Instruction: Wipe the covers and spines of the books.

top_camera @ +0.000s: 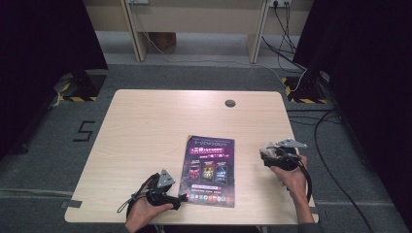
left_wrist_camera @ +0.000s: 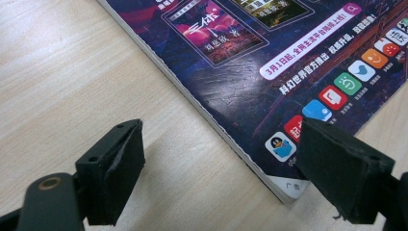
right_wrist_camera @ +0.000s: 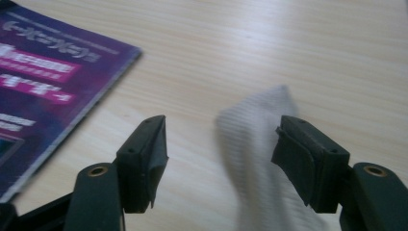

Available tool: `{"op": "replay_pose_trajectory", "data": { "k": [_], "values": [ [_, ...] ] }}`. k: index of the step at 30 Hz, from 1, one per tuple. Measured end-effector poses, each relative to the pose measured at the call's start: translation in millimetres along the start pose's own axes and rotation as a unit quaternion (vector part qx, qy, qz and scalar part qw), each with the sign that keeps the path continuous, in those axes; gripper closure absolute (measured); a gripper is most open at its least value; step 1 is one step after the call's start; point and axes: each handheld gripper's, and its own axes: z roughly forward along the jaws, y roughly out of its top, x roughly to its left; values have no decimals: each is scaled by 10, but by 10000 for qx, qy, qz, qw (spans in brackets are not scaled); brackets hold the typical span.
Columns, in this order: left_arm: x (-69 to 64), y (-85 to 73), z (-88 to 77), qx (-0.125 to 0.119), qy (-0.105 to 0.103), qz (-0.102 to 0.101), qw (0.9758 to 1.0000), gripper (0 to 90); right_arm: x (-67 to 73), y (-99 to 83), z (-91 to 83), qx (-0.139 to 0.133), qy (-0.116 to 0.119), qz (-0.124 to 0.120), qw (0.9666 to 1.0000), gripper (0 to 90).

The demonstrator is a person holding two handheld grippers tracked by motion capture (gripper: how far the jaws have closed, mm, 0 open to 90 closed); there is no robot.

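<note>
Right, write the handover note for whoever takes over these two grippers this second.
Left gripper: open, low at the magazine's near left corner, one jaw over the cover, the other over bare table; nothing gripped.
Right gripper: open, held by the hand to the right of the magazine; a blurred pale grey cloth-like piece lies between its jaws, pads not pressing on it.
Magazine: closed, flat on the wooden table, near the front edge.
Done: nothing I can confirm.
Left: probably grip that corner and open or move the magazine.
</note>
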Motion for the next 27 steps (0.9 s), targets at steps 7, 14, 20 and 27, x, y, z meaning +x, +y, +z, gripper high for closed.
{"op": "replay_pose_trajectory", "data": {
  "k": [7,14,20,27],
  "values": [
    [1,1,-2,5,-10,-14,10000,164,247,7,100,182,566,-114,9982,318],
    [13,40,6,55,-34,-4,10000,158,571,11,193,227,1103,-247,9933,271],
    [12,105,64,0,-32,-11,10000,164,794,-10,309,363,1378,-309,9893,241],
    [53,243,181,-72,-35,-94,9999,170,964,-25,371,512,1347,-470,9885,261]
  ]
}}
